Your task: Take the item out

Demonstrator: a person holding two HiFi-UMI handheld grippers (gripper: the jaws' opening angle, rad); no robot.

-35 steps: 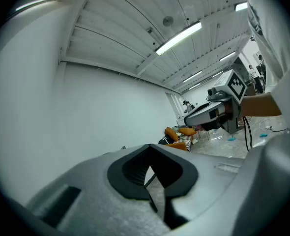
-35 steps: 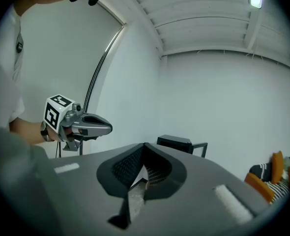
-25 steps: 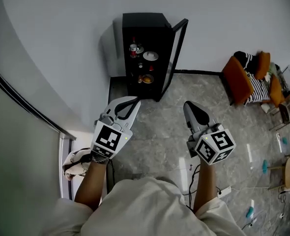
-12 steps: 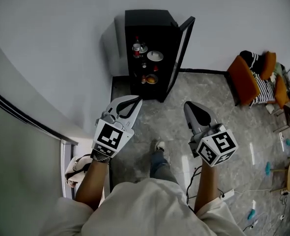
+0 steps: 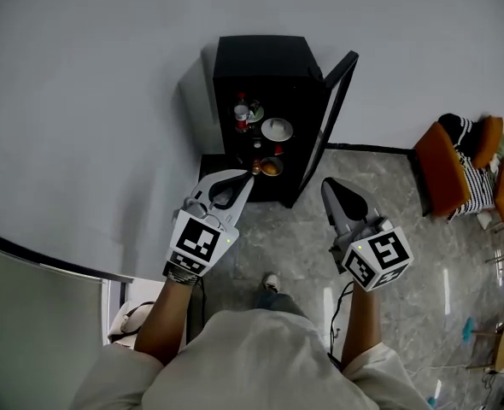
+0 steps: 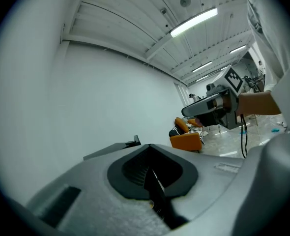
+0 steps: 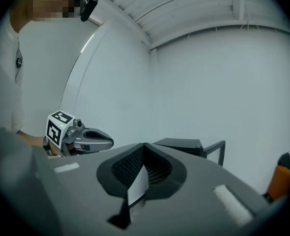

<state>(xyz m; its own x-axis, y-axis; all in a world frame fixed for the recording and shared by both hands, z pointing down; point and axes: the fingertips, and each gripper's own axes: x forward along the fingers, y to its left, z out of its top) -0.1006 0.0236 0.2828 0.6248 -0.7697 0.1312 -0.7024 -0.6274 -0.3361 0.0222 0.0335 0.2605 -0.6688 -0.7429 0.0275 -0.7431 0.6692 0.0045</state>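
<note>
A black cabinet (image 5: pixel 263 62) stands against the white wall with its glass door (image 5: pixel 336 109) swung open to the right. Its shelves hold a small bottle (image 5: pixel 242 114), a white dish (image 5: pixel 277 129) and an orange item (image 5: pixel 270 168) lower down. My left gripper (image 5: pixel 249 178) is shut and empty, its tip just in front of the lowest shelf. My right gripper (image 5: pixel 327 184) is also shut with nothing in it, beside the door's lower edge. In the right gripper view the cabinet (image 7: pixel 180 144) shows beyond the shut jaws.
An orange chair (image 5: pixel 441 167) with striped cushions stands at the right by the wall. The person's foot (image 5: pixel 271 282) is on the grey marble floor (image 5: pixel 380 186). A cable (image 5: pixel 338 306) trails behind. A glass partition edge (image 5: pixel 47 263) runs along the left.
The person has stepped toward the cabinet, which now sits nearer and more central. Both grippers moved forward with it; the left tip now reaches the lower shelf. Both stay shut.
</note>
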